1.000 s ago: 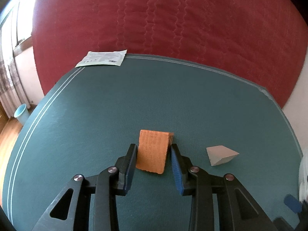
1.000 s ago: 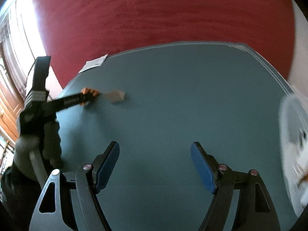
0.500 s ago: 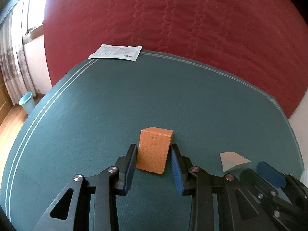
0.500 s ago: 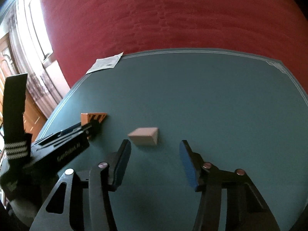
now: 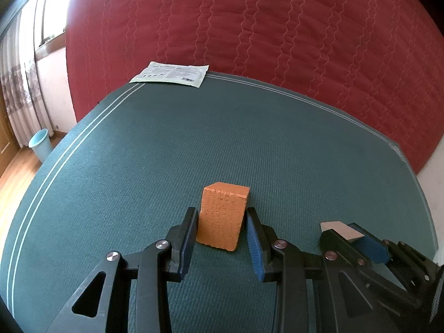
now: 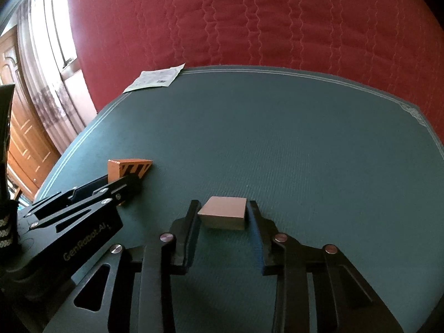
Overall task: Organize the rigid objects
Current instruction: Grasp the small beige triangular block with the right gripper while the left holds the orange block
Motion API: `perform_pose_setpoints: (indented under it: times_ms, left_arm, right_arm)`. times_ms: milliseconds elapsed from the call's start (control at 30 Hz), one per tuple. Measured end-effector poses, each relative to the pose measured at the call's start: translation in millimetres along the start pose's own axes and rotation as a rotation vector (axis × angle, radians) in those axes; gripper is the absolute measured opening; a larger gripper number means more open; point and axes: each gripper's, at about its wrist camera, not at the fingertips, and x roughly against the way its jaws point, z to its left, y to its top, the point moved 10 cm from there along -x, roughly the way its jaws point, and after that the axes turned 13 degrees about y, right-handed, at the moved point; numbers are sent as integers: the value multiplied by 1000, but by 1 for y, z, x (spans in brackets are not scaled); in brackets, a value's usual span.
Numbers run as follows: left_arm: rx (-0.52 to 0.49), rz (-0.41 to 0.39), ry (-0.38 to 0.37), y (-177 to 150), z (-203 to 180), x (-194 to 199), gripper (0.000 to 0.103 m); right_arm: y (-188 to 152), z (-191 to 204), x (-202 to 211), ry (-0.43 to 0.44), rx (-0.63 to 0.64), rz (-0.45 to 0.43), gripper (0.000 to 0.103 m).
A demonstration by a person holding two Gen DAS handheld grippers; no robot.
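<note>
Only right view shows orange block [image 6: 130,168] stripes | left gripper [image 5: 222,234] pinching it | right gripper [image 6: 223,226] straddles wedge [image 6: 224,216]

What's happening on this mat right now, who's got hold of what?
A person is working two handheld grippers over a green mat. The left gripper has its fingers on either side of an orange block standing on the mat; whether they press on it is unclear. The right gripper straddles a tan wedge-shaped block, also resting on the mat, with narrow gaps at the sides. Neither block looks lifted. A white packet lies at the mat's far edge, untouched.
</note>
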Motion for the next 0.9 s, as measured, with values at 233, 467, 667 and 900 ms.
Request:
perform_pose_setpoints:
  times_ms: [233, 467, 667, 900]
  left_arm:
    - [-1, -1, -3, 1, 0, -2, 37]
    - [8, -10, -42, 2, -2, 0, 33]
    - [15, -13, -156, 3, -14, 10, 32]
    - [-25, -62, -274, 4, -39, 35, 32]
  right_arm:
    - [-6, -3, 5, -33, 4, 1, 33]
    - [-28, -7, 30, -34, -29, -14, 33]
    - [-50, -4, 59, -20, -62, -39, 33]
    - [-75, -11, 88, -17, -144, -72, 33]
